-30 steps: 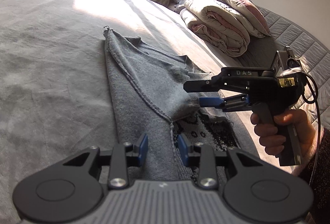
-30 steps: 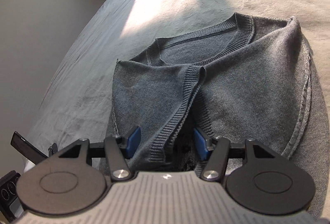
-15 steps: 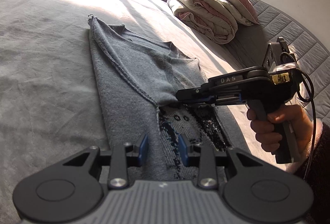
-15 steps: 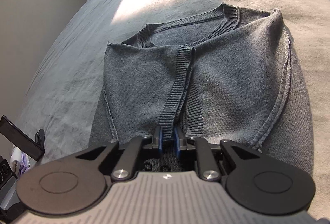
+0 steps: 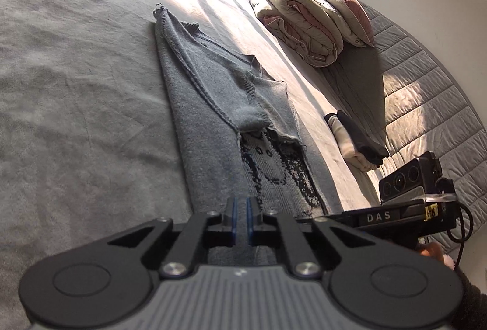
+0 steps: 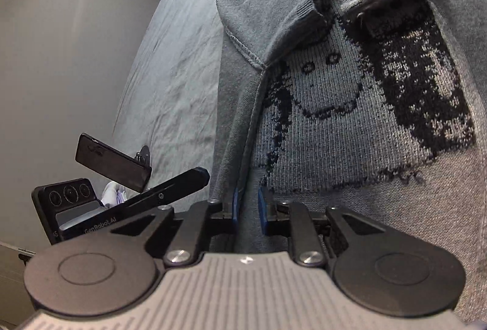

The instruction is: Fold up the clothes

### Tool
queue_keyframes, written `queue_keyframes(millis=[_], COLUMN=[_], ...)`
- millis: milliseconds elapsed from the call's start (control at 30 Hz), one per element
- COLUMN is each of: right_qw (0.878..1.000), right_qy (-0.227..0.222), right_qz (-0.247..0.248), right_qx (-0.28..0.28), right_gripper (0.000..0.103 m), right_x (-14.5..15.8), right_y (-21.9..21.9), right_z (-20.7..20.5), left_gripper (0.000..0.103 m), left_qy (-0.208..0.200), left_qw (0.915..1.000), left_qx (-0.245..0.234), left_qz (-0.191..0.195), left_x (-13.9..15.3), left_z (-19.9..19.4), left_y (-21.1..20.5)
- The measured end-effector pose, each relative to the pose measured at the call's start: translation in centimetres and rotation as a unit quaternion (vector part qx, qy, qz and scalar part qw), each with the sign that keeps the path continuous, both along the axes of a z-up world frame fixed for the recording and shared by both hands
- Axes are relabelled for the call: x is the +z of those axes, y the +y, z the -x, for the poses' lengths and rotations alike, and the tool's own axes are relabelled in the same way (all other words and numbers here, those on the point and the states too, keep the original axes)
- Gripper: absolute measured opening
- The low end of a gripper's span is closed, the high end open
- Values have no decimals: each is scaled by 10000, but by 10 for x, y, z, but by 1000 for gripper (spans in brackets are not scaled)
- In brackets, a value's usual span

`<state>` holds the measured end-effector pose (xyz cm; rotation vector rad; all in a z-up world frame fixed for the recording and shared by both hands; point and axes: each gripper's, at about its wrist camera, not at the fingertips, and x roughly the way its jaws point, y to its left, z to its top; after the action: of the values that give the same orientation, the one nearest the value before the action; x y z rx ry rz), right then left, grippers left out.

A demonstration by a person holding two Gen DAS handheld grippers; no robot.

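Note:
A grey knit sweater (image 5: 210,129) lies on the bed with both sleeves folded in over its body; a black knitted face pattern (image 6: 328,86) shows below the sleeves. My left gripper (image 5: 240,217) is shut on the sweater's near hem. My right gripper (image 6: 248,208) is shut on the hem too, next to the left one. The right gripper's body (image 5: 395,214) shows low at the right in the left wrist view. The left gripper's body (image 6: 127,202) shows low at the left in the right wrist view.
The grey bed cover (image 5: 76,86) spreads all around. A rolled duvet (image 5: 298,22) and a pillow (image 5: 338,1) lie at the far end. A small folded pile of clothes (image 5: 356,141) sits at the right, by a quilted grey spread (image 5: 426,92).
My right gripper let go of the sleeve cuff, came down to the hem and shut on it. My left gripper closed on the hem. The sleeve now lies flat.

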<state>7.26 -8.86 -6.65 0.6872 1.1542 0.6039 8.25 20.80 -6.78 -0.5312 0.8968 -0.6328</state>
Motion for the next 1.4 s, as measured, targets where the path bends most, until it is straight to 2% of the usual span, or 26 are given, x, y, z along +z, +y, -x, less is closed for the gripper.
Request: queue_keyframes(millis=[100,133,200,333,567,667,700,733,833,933,1100,1200,1400], right_qw=[10000,10000,9997,9979,9908,9870,9877,9890,9923,9960,9986,9986,9986], right_qy=[-17,-42,-174,-436,-895,-1066,-1050,-1016,-913,-768,-503,-429,-459], right_qz=[12,28,160,424,884,1049,1011,946,751,426,-136,-311,-256], right_qx=[9,19,92,238,492,588,571,518,357,158,-49,-56,1], right_gripper=[21,27,43,45,46,46,46,46,45,45,45,45,44], right_x=[2,3,6,12,22,25,24,22,16,11,-2,-3,-1], right_y=[7,10,17,33,59,69,66,61,45,35,26,25,33], right_z=[14,17,23,34,54,62,65,67,74,76,77,81,84], left_gripper=[9,19,28,28,27,17,9,5,4,4,3,3,3], left_qy=[78,98,69,79,86,259,316,374,547,812,1223,1374,1314], left_qw=[9999,9999,9998,9997,9987,9990,9990,9989,9983,9955,9843,9757,9804], left_qx=[-42,-56,-110,-242,-410,-321,-292,-262,-172,-53,117,125,221], left_qz=[74,100,143,65,-306,-172,-128,-83,51,492,1268,1702,1452], left_x=[-2,-2,-1,0,-1,-9,-11,-14,-21,-31,-46,-50,-47], left_z=[5,6,8,6,2,0,-1,-2,-5,-6,-7,-7,-6], left_y=[3,3,2,-9,-26,-19,-17,-15,-8,2,14,14,15])
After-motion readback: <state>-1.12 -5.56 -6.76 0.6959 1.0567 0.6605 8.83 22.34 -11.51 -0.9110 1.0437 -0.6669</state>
